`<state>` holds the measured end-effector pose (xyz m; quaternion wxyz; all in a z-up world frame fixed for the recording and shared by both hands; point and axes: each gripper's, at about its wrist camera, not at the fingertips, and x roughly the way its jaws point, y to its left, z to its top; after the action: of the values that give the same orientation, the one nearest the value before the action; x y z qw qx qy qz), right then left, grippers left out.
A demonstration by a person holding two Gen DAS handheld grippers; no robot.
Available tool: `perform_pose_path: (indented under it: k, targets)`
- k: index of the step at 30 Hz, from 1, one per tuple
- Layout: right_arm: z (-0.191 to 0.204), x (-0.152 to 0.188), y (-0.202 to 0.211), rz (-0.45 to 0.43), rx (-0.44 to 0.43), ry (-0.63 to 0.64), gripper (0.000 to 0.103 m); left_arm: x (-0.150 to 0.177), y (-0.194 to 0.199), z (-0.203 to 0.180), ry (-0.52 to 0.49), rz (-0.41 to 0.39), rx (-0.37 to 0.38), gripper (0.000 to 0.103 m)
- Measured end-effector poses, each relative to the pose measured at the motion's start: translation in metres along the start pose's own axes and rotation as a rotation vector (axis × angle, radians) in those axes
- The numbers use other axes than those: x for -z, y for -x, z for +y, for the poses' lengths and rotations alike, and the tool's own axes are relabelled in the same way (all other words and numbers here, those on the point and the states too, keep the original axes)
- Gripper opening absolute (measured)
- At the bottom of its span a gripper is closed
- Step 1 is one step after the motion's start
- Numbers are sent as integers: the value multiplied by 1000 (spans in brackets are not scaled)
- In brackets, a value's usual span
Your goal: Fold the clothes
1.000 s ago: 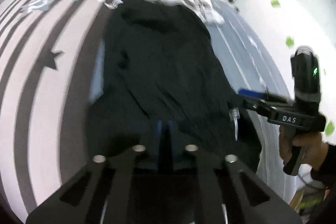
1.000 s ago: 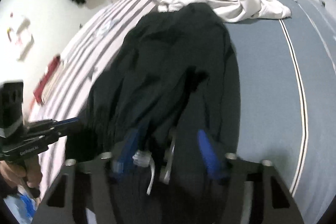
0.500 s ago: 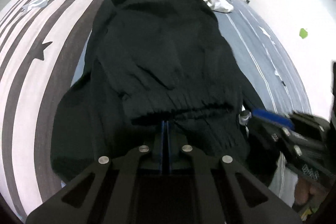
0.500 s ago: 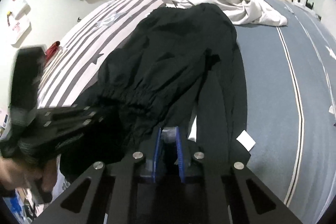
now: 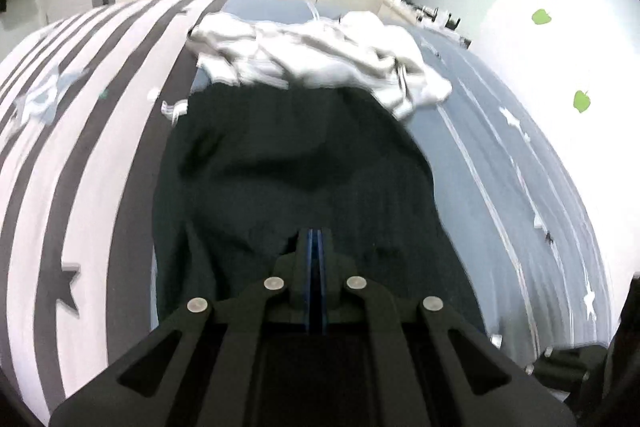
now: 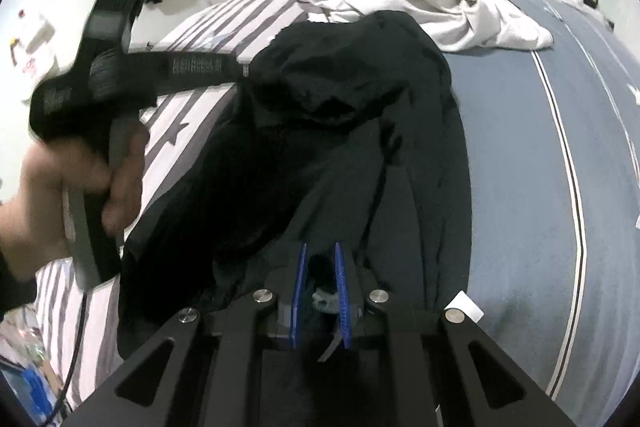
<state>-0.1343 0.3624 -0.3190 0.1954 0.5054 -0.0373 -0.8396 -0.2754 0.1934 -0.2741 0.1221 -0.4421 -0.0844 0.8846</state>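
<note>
Both claws, left (image 5: 315, 239) and right (image 6: 320, 267), pinched narrow on black garment (image 6: 340, 131). Hem now carried farther up bed (image 6: 520, 147), toward white clothes (image 6: 440, 11).

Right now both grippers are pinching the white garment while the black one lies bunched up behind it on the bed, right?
No, swapped. Both wrist views show the left gripper and right gripper shut on the black garment; the white garment lies bunched behind it on the bed.

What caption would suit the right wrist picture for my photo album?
Right gripper and left gripper lift black trousers above a striped bed, white clothes behind.
</note>
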Motion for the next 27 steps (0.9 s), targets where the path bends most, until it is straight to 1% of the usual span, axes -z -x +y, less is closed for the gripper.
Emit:
perform_pose_path:
  k: [3,5,8,9,11,14,15,17,21,23,27]
  targets:
    - [-5,4,3,9,-7,-17,13,-22,7,10,50,-40,17,2]
    - [-8,9,3,30,-11,-22,13,-16,15,15,63,-36,25,2]
    - [-8,18,4,52,-12,-10,13,17,24,19,57,19,23,2]
    - [-8,20,4,57,-12,-5,13,30,23,19,60,48,22,2]
    - [-7,23,4,60,-16,-6,13,53,6,21,55,133,6,2]
    - [-7,22,2,59,-13,-13,13,55,-12,19,45,158,12,2]
    - [-7,21,1,58,-13,-15,13,50,-19,19,44,165,8,2]
    - [-7,19,-2,57,-14,-20,14,36,-34,20,77,170,32,2]
    - [-9,17,-8,62,-23,-30,14,14,-64,20,92,195,19,2]
    - [-9,15,-11,62,-29,-38,14,-6,-74,19,70,168,8,2]
    - [-11,13,-14,54,-46,-55,16,-69,-72,14,5,33,-39,2]
